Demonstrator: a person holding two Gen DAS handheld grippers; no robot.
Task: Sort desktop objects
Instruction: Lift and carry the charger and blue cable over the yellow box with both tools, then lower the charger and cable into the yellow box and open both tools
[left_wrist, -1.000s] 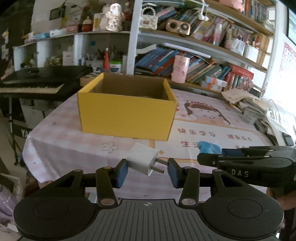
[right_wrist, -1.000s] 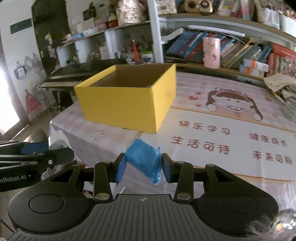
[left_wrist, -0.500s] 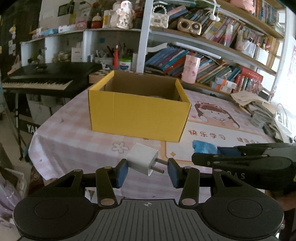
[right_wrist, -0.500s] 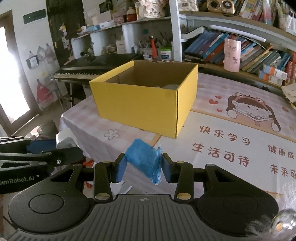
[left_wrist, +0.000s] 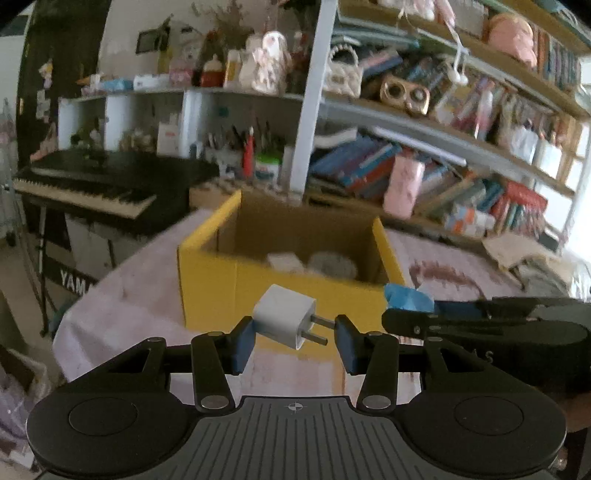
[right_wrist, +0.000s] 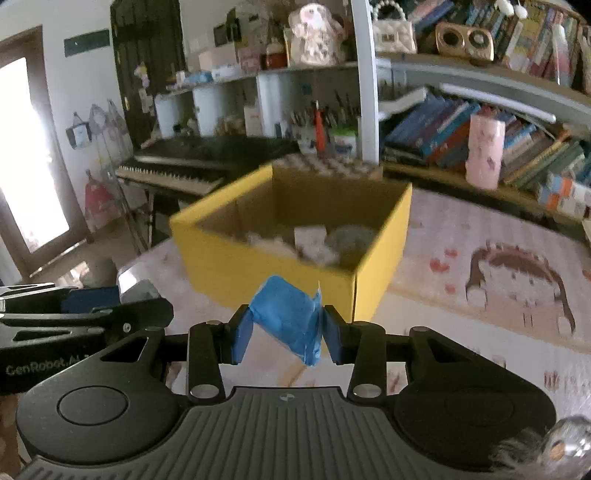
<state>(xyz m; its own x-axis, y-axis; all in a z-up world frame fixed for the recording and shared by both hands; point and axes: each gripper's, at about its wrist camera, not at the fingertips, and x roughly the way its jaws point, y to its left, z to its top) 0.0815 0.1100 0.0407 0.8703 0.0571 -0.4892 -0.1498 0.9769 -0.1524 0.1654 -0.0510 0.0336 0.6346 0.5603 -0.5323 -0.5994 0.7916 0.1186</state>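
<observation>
Now left gripper (left_wrist: 294, 334) jaws clamped on white charger (left_wrist: 284, 320), right gripper (right_wrist: 287, 328) jaws clamped on blue packet (right_wrist: 290, 317), possibly wipes, near yellow box (right_wrist: 258, 269).

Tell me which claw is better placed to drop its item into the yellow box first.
Right, by a narrow margin. The right claw holds its blue packet against the yellow box, looking well inside. The left claw, gripping the white charger, sees less.

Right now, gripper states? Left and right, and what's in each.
Left gripper: closed on the white plug adapter.
Right gripper: closed on the blue packet.
</observation>
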